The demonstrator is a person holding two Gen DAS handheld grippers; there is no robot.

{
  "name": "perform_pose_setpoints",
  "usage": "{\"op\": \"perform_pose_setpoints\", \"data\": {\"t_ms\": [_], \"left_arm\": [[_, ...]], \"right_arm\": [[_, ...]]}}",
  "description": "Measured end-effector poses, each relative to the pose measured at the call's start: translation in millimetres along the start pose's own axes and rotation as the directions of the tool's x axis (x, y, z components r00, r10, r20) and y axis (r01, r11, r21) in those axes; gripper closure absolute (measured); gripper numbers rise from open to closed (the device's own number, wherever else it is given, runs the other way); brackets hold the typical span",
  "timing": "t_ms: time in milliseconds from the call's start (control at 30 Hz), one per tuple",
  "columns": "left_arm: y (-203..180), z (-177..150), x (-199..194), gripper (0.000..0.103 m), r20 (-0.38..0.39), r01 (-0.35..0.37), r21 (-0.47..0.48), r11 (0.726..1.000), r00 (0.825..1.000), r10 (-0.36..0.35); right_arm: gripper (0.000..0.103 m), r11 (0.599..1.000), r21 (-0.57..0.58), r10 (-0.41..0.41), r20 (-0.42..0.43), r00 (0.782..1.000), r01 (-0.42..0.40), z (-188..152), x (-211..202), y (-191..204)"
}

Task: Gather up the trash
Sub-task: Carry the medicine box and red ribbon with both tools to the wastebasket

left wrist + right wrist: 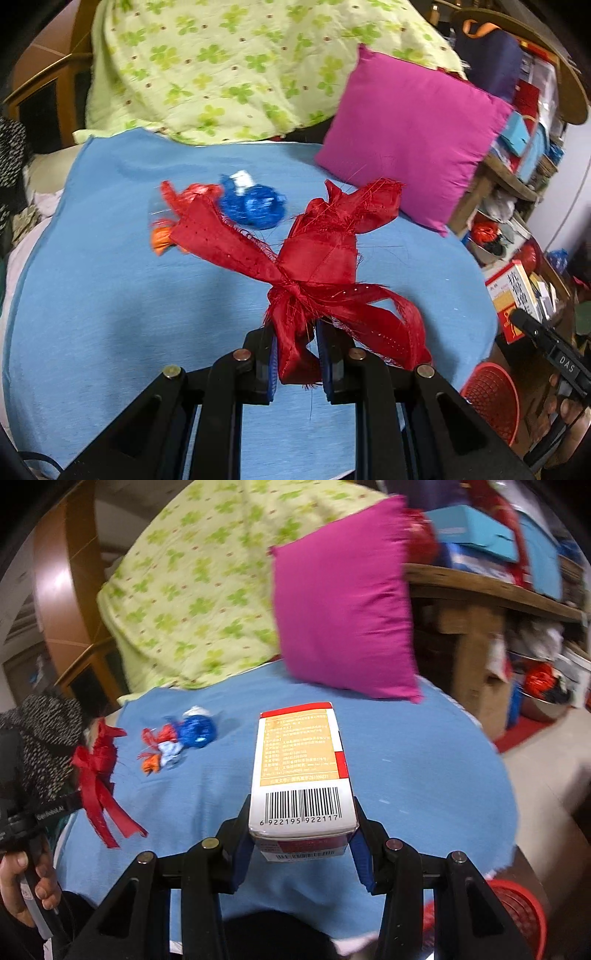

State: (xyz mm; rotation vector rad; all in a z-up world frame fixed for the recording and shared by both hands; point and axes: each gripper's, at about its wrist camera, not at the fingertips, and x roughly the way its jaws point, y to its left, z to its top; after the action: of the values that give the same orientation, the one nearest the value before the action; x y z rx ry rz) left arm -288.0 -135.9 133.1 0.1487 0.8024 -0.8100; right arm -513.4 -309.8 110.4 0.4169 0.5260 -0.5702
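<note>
Left grip: your left gripper (295,363) is clamped tight on the frayed red ribbon bow (317,273), held above the blue cloth (110,302).
Right grip: your right gripper (301,840) pinches the end of the white and orange carton (301,771), its barcode facing you.
Surface: crumpled wrappers (177,738) lie together further out on the cloth.
Far: a magenta cushion (410,136) and a green clover quilt (229,66) sit behind.
Container: your red mesh basket (491,398) sits low on the right, beside the cloth.
Unclear: its contents are cut off.
</note>
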Motion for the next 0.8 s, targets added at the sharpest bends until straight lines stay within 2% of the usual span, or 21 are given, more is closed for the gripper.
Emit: {"op": "perform_pose_setpoints", "data": {"t_ms": [267, 533, 800], "left_arm": [[-55.2, 6.9, -0.7, 0.083, 0.006, 0.082, 0.079, 0.993, 0.997, -0.083], [-112.4, 9.3, -1.0, 0.083, -0.006, 0.169, 0.165, 0.972, 0.985, -0.171], [-159.2, 0.7, -3.8, 0.083, -0.04, 0.248, 0.244, 0.938, 0.968, -0.246]], "right_arm": [[0.054, 0.985, 0.088, -0.149, 0.004, 0.989, 0.148, -28.9, -49.1, -65.8], [0.055, 0.947, 0.164, -0.269, -0.062, 0.961, 0.276, -68.3, -80.0, -119.6], [0.054, 0.912, 0.217, -0.324, -0.134, 0.936, 0.347, -105.2, -89.6, -148.3]]}}
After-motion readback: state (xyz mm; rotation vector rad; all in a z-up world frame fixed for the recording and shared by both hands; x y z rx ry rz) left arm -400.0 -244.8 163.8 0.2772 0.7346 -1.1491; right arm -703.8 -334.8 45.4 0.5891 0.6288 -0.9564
